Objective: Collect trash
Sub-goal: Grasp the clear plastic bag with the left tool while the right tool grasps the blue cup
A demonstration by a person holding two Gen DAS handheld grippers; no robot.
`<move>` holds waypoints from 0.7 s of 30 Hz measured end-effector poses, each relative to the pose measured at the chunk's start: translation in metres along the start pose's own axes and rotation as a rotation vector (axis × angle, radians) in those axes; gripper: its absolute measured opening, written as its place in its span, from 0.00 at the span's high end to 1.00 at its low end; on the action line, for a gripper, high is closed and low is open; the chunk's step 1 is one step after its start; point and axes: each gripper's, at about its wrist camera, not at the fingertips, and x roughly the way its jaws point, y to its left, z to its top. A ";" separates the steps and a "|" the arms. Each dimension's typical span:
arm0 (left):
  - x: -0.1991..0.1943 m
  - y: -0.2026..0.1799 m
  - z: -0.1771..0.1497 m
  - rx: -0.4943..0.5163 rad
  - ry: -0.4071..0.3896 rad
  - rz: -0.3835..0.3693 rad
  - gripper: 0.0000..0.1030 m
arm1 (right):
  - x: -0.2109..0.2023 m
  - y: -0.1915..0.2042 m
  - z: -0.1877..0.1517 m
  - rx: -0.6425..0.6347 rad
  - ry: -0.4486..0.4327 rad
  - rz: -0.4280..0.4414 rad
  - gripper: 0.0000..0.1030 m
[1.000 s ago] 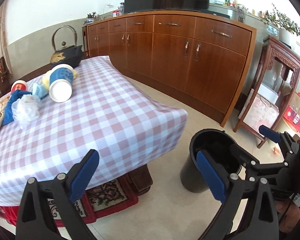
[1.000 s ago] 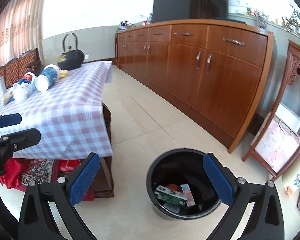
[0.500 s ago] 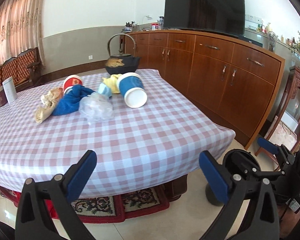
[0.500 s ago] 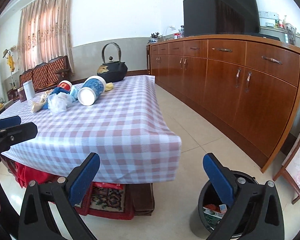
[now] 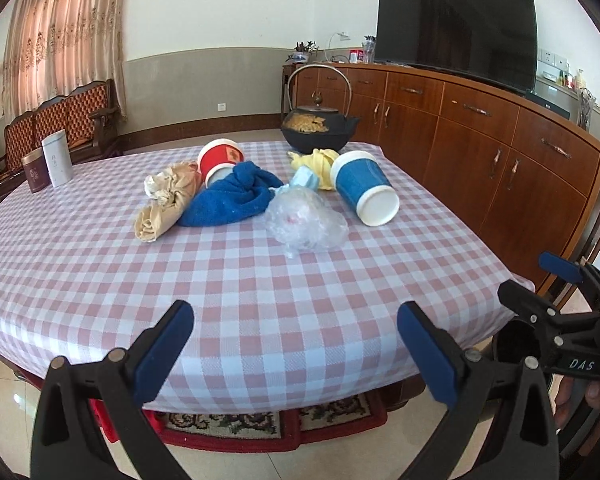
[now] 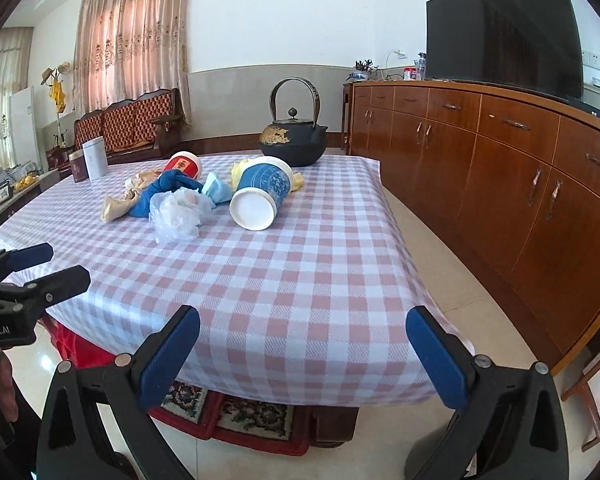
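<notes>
Both claws, left claw [image 5: 294,334] and right claw [image 6: 302,340], spread, empty, short of bench [image 5: 260,300] edge. Crumpled plastic bag [image 5: 306,220] just beside blue cup [image 5: 364,188], teapot [image 5: 318,130] behind. Bag judged light, soft, slippery: pinch bunched top fold.

Left hand-held gripper [image 5: 294,346] wide apart, empty, over near edge of checked surface [image 5: 260,300]. Trash cluster mid-surface: clear bag [image 5: 306,222], blue cloth [image 5: 230,200], tan paper [image 5: 166,200], red cup [image 5: 221,160], blue cup [image 5: 364,186] on its side. Kettle [image 5: 318,128] behind.
</notes>
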 end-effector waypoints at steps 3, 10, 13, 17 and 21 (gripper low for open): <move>0.018 0.005 0.015 -0.011 0.005 -0.003 0.04 | 0.018 0.004 0.018 -0.022 0.017 0.018 0.00; 0.074 0.009 0.041 -0.037 0.047 -0.034 0.17 | 0.049 -0.003 0.042 -0.040 0.027 0.010 0.00; 0.096 0.012 0.051 -0.056 0.082 -0.062 0.25 | 0.068 -0.005 0.046 -0.057 0.052 0.016 0.05; 0.117 0.014 0.057 -0.074 0.134 -0.124 0.64 | 0.090 -0.005 0.050 -0.064 0.085 0.038 0.11; 0.110 0.023 0.060 -0.080 0.094 -0.101 0.70 | 0.103 0.003 0.061 -0.058 0.086 0.066 0.11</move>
